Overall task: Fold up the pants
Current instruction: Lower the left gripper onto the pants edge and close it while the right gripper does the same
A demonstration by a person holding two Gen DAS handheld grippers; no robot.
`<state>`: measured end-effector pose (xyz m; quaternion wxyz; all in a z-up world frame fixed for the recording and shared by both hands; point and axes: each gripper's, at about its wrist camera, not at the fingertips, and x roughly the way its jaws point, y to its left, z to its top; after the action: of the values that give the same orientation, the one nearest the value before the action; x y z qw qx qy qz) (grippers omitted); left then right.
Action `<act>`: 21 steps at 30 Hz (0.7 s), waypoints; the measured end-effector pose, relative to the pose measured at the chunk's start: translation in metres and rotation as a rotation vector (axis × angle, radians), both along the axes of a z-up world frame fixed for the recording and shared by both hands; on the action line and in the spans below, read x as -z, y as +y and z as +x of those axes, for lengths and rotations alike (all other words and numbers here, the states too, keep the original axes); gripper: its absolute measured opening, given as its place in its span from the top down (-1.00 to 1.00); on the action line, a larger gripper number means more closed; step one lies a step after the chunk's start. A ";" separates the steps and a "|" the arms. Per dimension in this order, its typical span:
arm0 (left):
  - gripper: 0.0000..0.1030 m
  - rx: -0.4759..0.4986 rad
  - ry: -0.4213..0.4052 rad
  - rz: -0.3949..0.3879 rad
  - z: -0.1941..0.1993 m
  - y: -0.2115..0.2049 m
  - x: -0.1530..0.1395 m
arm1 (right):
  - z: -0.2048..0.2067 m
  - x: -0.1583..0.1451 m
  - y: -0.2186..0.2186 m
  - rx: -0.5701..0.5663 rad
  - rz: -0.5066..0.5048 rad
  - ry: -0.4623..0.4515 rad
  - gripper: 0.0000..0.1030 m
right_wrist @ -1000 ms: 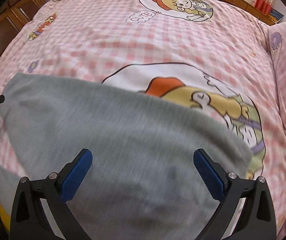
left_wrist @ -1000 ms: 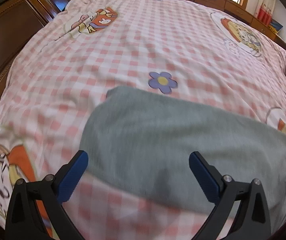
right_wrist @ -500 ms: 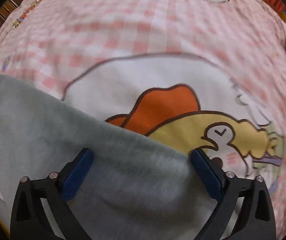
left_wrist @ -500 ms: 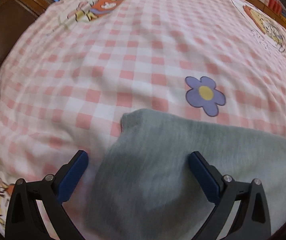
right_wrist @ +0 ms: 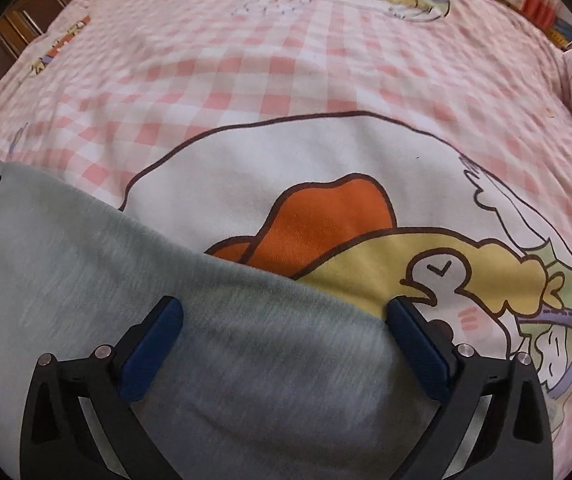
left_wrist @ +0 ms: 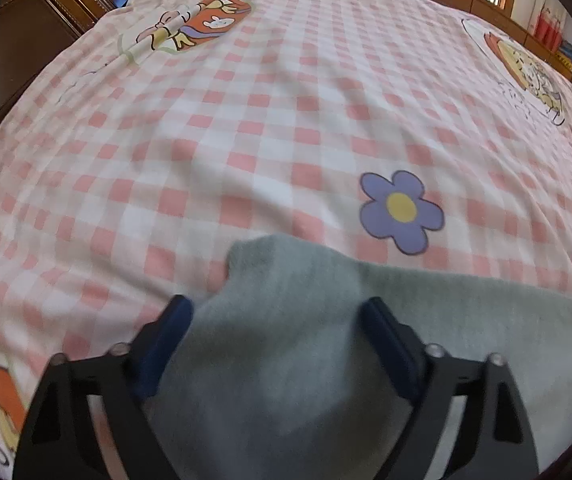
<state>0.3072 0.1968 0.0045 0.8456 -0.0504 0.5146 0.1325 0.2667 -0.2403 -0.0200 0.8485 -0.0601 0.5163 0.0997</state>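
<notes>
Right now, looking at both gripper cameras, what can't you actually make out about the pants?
- Left wrist view: the near part of the pants runs off the bottom edge, behind the left gripper.
- Right wrist view: the right gripper covers their near end.
- Both views: motion blur hides seams and fold layers.
- Bedspread under the pants is covered.

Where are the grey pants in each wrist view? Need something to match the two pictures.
Left wrist: the grey pants fill the bottom centre and right, one corner bulging between the open left tongs, below the purple flower print.
Right wrist: the pants cover the lower left and bottom, between the open right tongs, overlapping the orange-hat cartoon print.
Shared landmark: the pink checked bedsheet.
</notes>
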 end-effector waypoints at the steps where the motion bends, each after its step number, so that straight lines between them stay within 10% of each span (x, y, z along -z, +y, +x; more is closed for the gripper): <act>1: -0.37 0.009 0.008 0.007 -0.001 -0.006 -0.003 | -0.004 0.000 0.000 0.005 0.000 -0.011 -0.99; 4: 0.56 0.059 0.017 -0.006 -0.003 -0.019 -0.010 | -0.017 -0.006 0.002 0.010 0.007 -0.033 -0.65; 9: 0.83 0.093 -0.006 -0.049 -0.015 -0.026 -0.029 | -0.025 -0.028 0.008 0.009 -0.032 -0.047 0.77; 21: 0.87 0.089 -0.122 -0.099 -0.083 -0.010 -0.090 | -0.094 -0.109 -0.001 -0.044 0.113 -0.154 0.85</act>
<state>0.2242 0.1870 0.0946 0.8769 -0.0773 0.4698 0.0659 0.1731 -0.2415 0.0888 0.8853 -0.0312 0.4415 0.1424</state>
